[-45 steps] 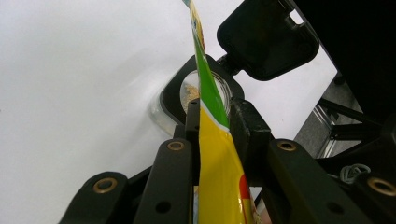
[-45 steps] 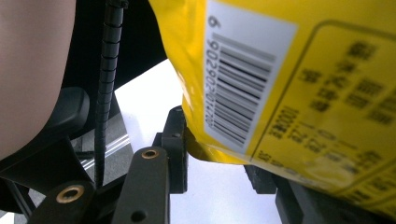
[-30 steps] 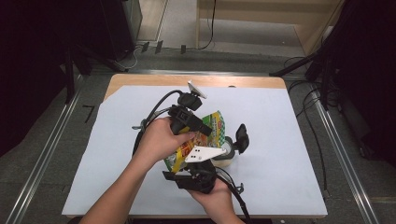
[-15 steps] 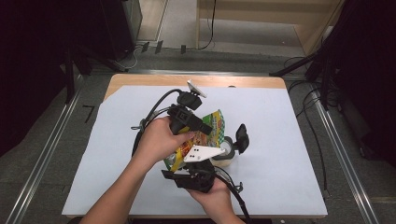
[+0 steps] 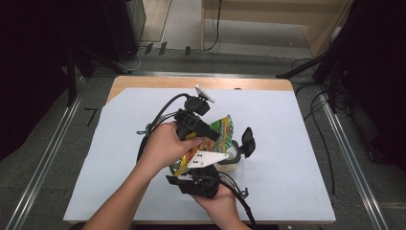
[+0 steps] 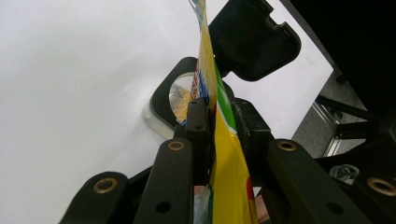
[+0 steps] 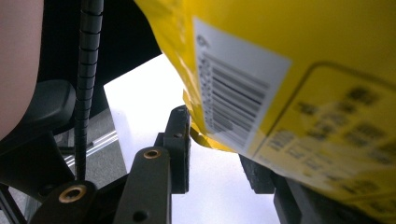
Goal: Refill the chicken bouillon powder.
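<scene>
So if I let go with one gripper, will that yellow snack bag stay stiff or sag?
Probably sag. The yellow snack bag is thin film, seen edge-on between the left gripper pads. It looks light, with crumbs already in the clear container beneath. The glossy surface may slip; the right gripper has only the bottom corner between its jaws.

One pouch, one jar, two grippers

At centre frame sit one yellow-green snack pouch [image 5: 221,130], one clear jar [image 5: 231,159] with one black flip lid [image 5: 247,140], two hand-held grippers, left [image 5: 209,131] and right [image 5: 194,166], on one white sheet [image 5: 287,143].
</scene>
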{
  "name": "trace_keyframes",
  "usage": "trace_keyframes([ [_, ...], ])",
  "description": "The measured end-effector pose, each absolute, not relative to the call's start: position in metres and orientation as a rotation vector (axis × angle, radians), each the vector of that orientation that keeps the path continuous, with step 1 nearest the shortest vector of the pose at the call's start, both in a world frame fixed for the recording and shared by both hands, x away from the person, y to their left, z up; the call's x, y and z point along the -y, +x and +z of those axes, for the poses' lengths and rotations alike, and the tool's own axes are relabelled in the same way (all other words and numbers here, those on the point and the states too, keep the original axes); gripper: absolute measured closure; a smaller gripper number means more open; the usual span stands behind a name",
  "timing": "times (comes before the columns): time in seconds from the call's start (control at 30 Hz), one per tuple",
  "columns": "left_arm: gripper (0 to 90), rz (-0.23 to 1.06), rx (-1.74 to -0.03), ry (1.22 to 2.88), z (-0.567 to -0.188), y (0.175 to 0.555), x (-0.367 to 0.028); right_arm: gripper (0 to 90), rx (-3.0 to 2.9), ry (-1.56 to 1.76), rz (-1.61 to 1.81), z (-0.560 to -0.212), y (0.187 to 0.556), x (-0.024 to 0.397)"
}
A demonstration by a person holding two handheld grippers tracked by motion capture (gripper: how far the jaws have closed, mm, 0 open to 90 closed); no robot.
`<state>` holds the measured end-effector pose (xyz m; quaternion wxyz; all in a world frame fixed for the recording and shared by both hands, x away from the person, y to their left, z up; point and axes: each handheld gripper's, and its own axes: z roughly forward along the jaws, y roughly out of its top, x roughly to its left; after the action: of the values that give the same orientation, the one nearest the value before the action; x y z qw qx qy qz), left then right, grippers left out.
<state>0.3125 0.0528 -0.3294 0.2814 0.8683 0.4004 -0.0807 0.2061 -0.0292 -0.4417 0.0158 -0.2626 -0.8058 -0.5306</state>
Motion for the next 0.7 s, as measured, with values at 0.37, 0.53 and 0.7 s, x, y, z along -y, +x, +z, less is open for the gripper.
trace_keyframes([
  [0.37,77.2,-0.228,-1.071,2.324,-0.3289,0.3109,-0.0518,68.0,2.522,-0.81,-1.65,-0.4427,0.206,0.0283],
  [0.53,77.1,-0.227,-1.07,2.324,-0.3288,0.3108,-0.0517,67.9,2.522,-0.809,-1.652,-0.4427,0.2058,0.0281],
  [0.7,77.1,-0.225,-1.068,2.324,-0.3286,0.3106,-0.0516,67.3,2.525,-0.805,-1.657,-0.443,0.2059,0.0279],
])
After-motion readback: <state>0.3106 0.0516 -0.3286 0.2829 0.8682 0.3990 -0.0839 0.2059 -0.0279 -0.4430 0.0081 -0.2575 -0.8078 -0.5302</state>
